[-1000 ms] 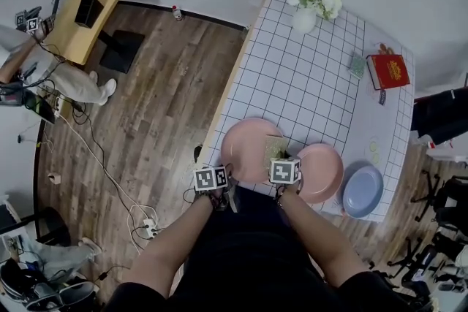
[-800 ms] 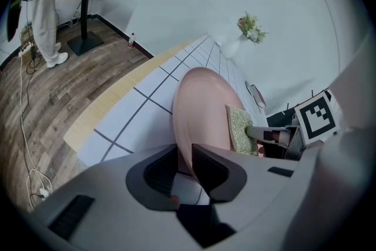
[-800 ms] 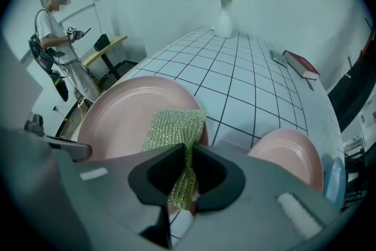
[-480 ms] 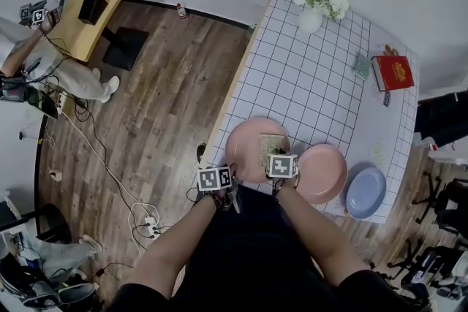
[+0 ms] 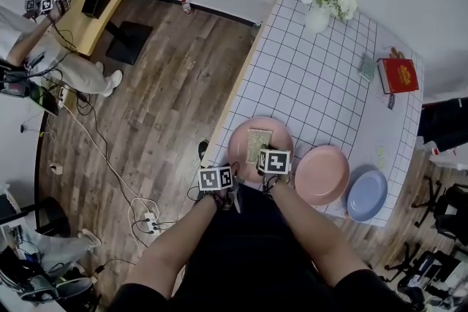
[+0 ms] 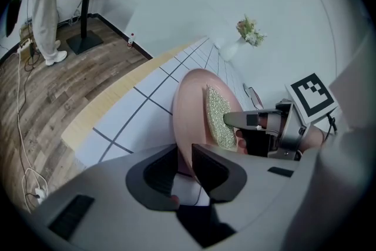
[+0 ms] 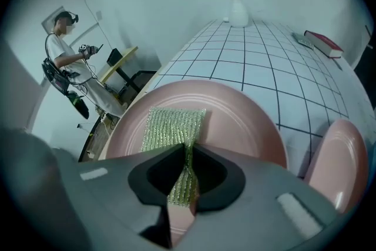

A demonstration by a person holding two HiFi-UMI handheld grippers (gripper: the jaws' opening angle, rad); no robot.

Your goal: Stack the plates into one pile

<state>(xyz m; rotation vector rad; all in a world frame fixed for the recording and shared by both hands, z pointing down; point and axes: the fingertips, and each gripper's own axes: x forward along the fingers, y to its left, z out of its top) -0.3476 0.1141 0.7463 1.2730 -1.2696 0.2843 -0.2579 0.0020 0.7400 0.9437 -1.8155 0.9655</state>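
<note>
Pinching cloth (image 7: 170,126), right claw (image 7: 188,153), hidden from head view

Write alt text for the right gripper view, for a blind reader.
The right gripper pinches a green glittery cloth on a large pink plate. A second pink plate sits at right; a flower vase stands far behind.

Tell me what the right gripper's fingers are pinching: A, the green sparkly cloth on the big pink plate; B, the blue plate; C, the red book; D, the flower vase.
A: in the right gripper view, the right gripper has its fingers closed on the green sparkly cloth, which lies on the big pink plate.
</note>
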